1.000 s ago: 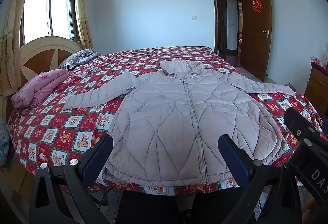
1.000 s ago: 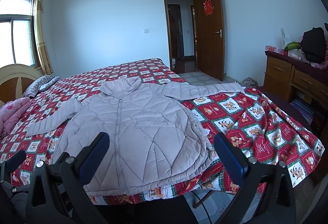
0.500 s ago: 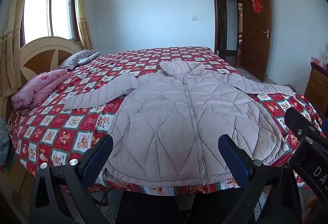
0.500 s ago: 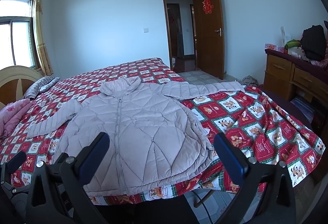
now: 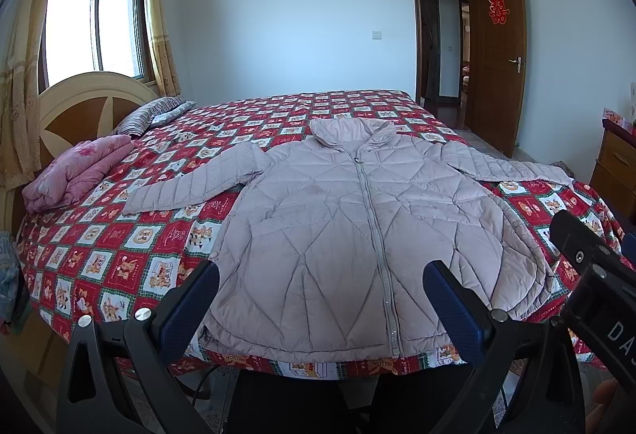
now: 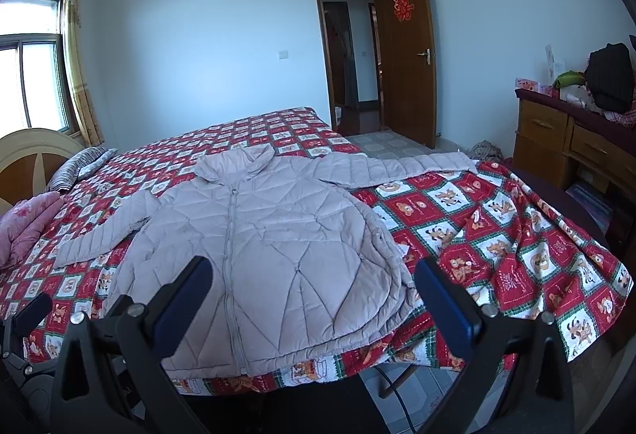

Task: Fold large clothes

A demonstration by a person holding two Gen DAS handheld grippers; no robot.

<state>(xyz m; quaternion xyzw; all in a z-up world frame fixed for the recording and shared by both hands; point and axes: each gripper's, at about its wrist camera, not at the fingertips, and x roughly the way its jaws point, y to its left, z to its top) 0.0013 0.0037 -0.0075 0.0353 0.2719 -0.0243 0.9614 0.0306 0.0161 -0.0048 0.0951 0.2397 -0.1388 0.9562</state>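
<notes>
Lying flat and zipped on the bed (image 5: 131, 247), sleeves spread, the jacket (image 5: 349, 235) had not moved since the earlier frames; the left gripper (image 5: 320, 301) and right gripper (image 6: 312, 295) stayed short of its hem, jaws spread wide, holding nothing

- Red patchwork bedspread (image 5: 131, 247) covers bed, ahead of fingers.
- Folded pink blanket (image 5: 75, 171) far left of fingers, next to striped pillow (image 5: 151, 112).
- Cream and wood headboard (image 5: 83, 108) behind both.
- Open wooden door (image 6: 409, 52) beyond fingers, red emblem (image 6: 402, 5) on it.
- Wooden dresser (image 6: 556, 140) right, black bag (image 6: 608, 76) on top.
</notes>
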